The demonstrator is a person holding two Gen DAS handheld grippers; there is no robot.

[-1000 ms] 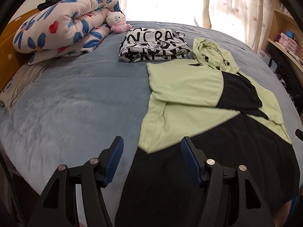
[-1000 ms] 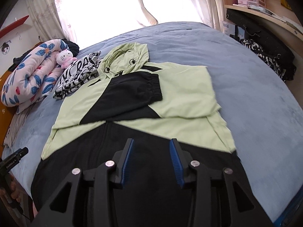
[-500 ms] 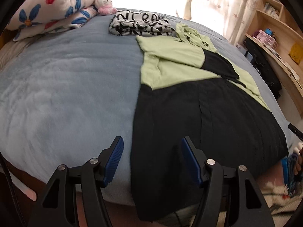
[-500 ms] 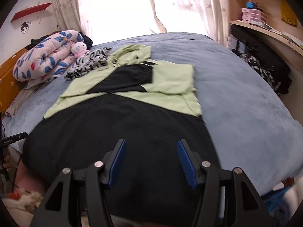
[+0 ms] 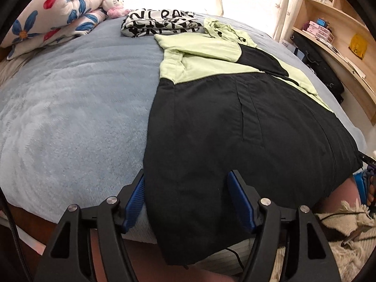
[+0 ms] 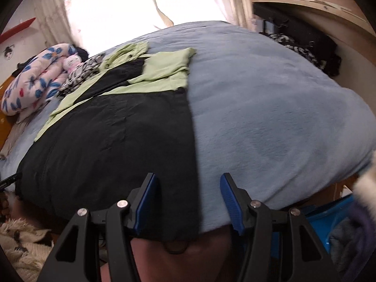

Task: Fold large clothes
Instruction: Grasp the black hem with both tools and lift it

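Landmark: blue bed cover (image 5: 70,108). At its far left corner lies a rolled floral quilt (image 5: 58,11) with a pink plush toy (image 5: 115,5) against it; just right of these, a folded black-and-white printed garment (image 5: 159,23).

The green-and-black hooded jacket (image 5: 235,117) lies flat along the cover, hood toward the window, sleeves folded across the chest, black hem hanging over the near edge.

Left gripper (image 5: 185,202): jaws wide, just opened a little further, astride the hem's left corner. Its left pad seems to meet the cloth edge, but the pads are not pressing.

Right gripper (image 6: 188,202): jaws moderately wide, astride the hem's right corner, not clamped. This view is motion-blurred, so contact is uncertain.

Right of the cover stand wooden shelves (image 5: 333,23).
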